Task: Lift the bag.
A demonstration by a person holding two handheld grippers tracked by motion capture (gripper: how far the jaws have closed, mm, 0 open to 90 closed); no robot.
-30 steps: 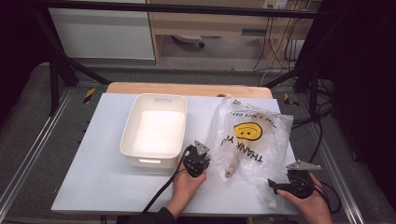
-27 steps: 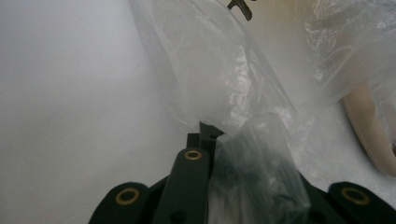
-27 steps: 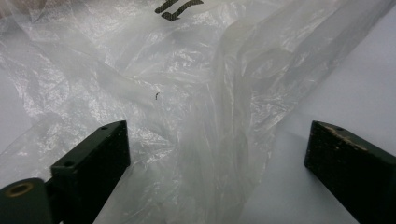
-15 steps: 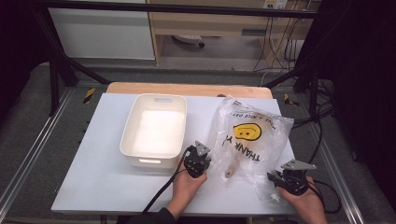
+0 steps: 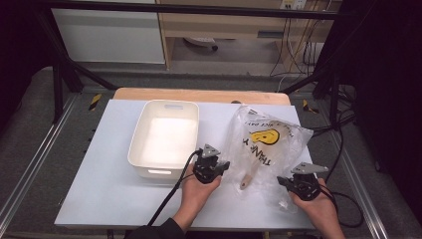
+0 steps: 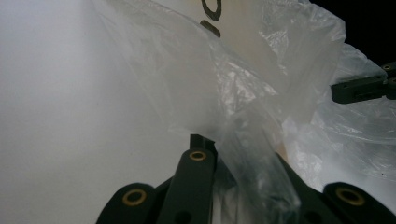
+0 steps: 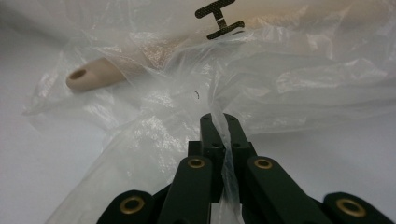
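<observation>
Now, left tongs (image 5: 225,165) clamped on plastic bag (image 5: 266,144) edge, right tongs (image 7: 219,122) just closed, pinching its film

**White tabletop with tub and bag**

A flat white table (image 5: 99,184) carried two things. A white rectangular plastic tub (image 5: 165,138) stood left of the middle, nearer the far edge. A crumpled clear plastic bag with a yellow smiley face (image 5: 266,142) lay toward the right edge, reaching almost to the near edge.
</observation>
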